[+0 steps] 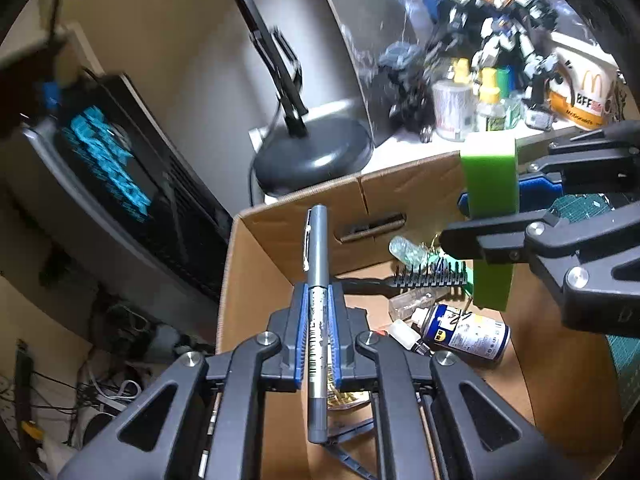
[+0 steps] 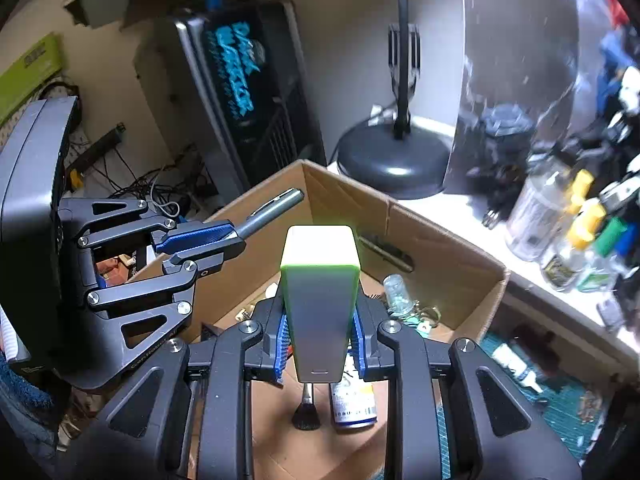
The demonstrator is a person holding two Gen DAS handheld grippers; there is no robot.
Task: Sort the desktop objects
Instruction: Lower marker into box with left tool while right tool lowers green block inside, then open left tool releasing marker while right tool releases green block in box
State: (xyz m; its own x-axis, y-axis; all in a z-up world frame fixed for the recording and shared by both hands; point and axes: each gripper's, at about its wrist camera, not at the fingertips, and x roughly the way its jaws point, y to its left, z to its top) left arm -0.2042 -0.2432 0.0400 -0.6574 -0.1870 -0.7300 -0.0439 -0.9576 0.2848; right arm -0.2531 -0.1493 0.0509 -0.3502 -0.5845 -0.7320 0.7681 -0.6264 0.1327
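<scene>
The pen point(image 1: 316, 300) is pinched in the left hand-held gripper point(image 1: 317, 320) above the box point(image 1: 256, 280). The right hand-held gripper point(image 2: 320, 340) pinches a green block point(image 2: 320, 300) over it too. The two sit close and could bump, and the pen might slip out past the box edge.

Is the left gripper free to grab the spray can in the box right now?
Probably not: the left gripper is shut on the grey pen. The spray can lies uncovered in the cardboard box, reachable after dropping the pen.
</scene>
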